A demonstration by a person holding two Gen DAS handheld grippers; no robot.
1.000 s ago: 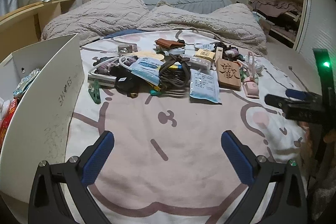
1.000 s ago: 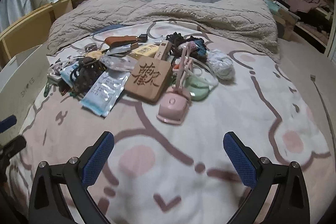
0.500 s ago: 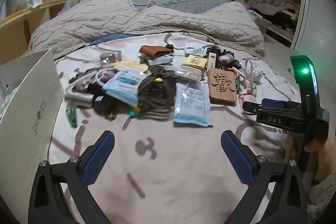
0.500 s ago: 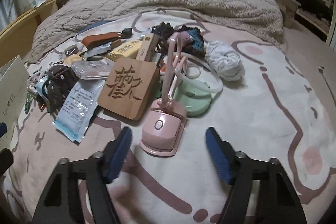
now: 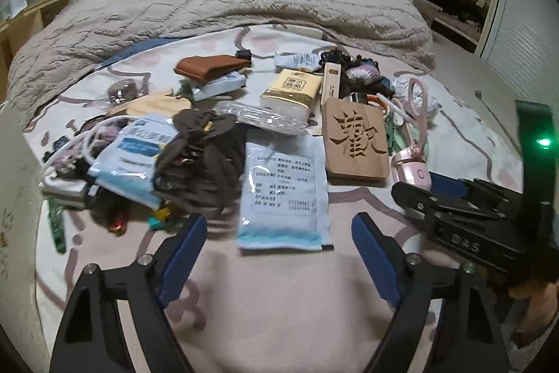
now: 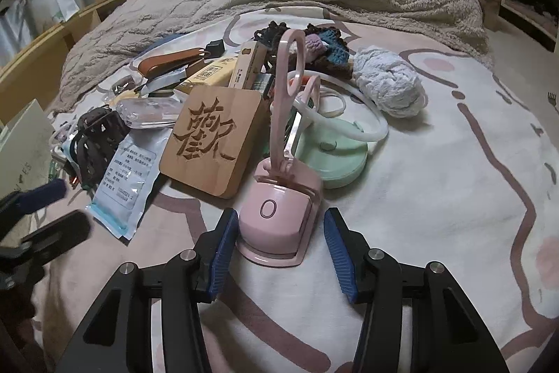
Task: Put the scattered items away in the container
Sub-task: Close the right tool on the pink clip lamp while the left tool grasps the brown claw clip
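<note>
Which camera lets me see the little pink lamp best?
The right wrist view. The pink lamp sits close up between the open right hand-held gripper, its button and bent neck clear. The left wrist view shows it small at the side, partly behind that hand-held gripper.

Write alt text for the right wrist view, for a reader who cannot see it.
The right gripper, jaws open, straddles the base of a pink clip lamp on a pink-patterned bedspread. Behind the lamp lie a wooden block carved with a Chinese character, a mint green round lamp, a white yarn ball and more clutter.
</note>
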